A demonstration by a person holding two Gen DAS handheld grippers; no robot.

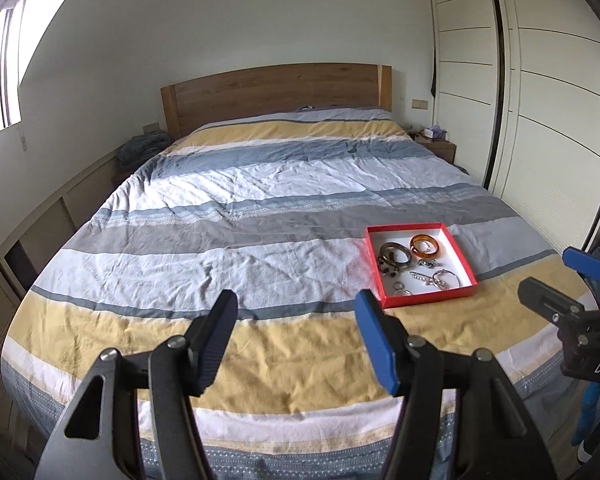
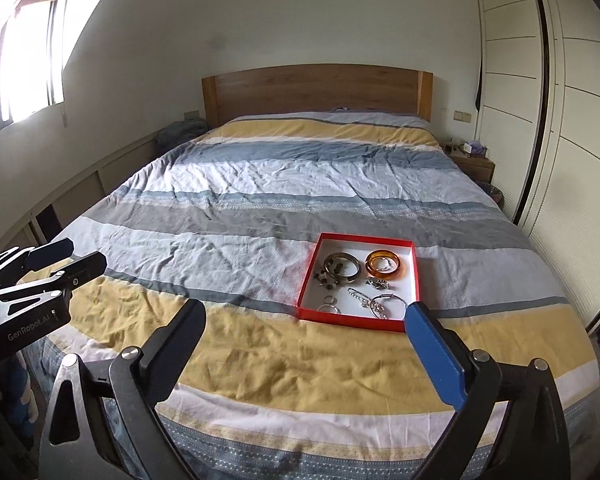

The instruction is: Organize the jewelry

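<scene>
Red tray (image 2: pixel 312 276) on striped duvet (image 2: pixel 260 208), wooden headboard (image 2: pixel 316 90) behind

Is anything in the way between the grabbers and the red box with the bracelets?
Nothing visible. Only bare striped bedspread lies between the open right gripper, the open left gripper and the red box, and neither gripper holds anything.

Both grippers hang side by side above the bed's foot edge, pointing forward and down: left gripper (image 1: pixel 296 316) open and empty, right gripper (image 2: pixel 306 330) spread wider, also empty.
</scene>
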